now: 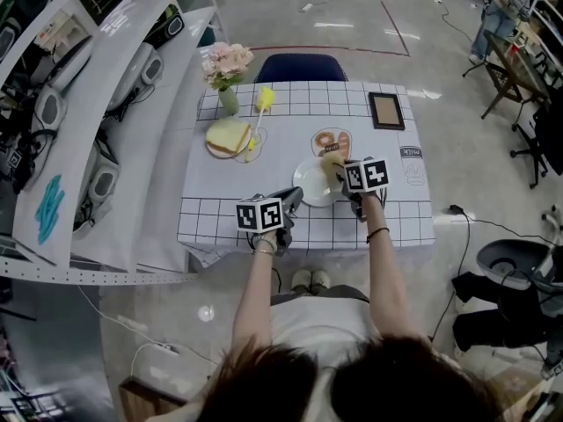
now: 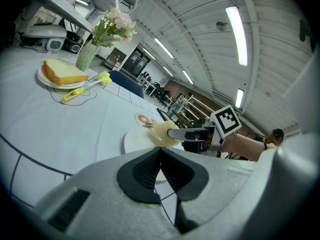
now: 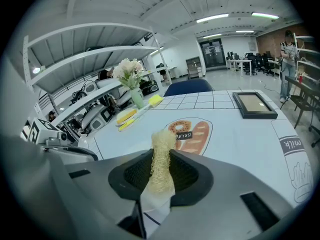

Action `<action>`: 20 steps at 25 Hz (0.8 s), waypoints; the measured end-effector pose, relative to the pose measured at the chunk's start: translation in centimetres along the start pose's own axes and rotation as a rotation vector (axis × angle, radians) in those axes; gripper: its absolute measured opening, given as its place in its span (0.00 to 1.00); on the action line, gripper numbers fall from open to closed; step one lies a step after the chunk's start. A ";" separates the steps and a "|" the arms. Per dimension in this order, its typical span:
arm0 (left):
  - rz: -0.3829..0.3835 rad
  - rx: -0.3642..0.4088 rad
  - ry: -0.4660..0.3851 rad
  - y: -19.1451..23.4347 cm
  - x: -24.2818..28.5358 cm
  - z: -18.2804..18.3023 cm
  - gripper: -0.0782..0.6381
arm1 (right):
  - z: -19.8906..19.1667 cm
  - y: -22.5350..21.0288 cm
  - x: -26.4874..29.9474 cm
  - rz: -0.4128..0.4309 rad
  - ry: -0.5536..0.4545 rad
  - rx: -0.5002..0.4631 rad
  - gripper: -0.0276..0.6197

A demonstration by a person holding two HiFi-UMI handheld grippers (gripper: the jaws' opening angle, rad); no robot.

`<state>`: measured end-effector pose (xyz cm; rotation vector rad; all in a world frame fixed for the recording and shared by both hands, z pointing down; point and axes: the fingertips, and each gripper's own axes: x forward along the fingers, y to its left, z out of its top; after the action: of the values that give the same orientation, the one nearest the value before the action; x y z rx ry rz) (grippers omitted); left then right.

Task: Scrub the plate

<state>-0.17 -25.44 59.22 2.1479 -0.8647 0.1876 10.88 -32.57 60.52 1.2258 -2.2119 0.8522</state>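
Observation:
A white plate (image 1: 310,188) lies on the grid-patterned tablecloth near the table's front edge. My right gripper (image 1: 341,174) is shut on a pale yellow loofah sponge (image 1: 331,166), which sits over the plate's right part. In the right gripper view the sponge (image 3: 161,151) stands clamped between the pads. From the left gripper view, the sponge (image 2: 162,133) rests on the plate (image 2: 136,140). My left gripper (image 1: 293,200) is at the plate's near-left rim with its jaws shut (image 2: 160,151) and nothing visible between them. Whether it touches the rim is hidden.
At the back left are a plate with a bread slice (image 1: 228,136), a yellow brush (image 1: 262,104) and a flower vase (image 1: 227,79). A picture frame (image 1: 386,110) lies back right. A blue chair (image 1: 299,67) stands behind the table, and white shelves (image 1: 106,77) stand to the left.

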 end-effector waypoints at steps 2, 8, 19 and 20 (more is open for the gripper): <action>-0.005 -0.006 -0.005 -0.1 0.0 0.1 0.12 | -0.2 0.0 -0.1 0.007 0.005 0.001 0.16; -0.005 -0.007 -0.008 -0.3 0.2 0.0 0.12 | -0.4 -0.1 -0.4 0.026 0.021 -0.014 0.16; -0.017 -0.002 0.001 -0.8 0.7 -0.3 0.12 | -1.5 0.4 -1.0 0.056 0.084 -0.065 0.16; -0.024 -0.002 0.000 -0.9 0.7 -0.3 0.12 | -1.5 0.5 -1.0 0.058 0.090 -0.070 0.16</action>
<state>0.99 -25.22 59.14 2.1556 -0.8387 0.1751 11.06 -30.71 60.81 1.0744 -2.1957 0.8288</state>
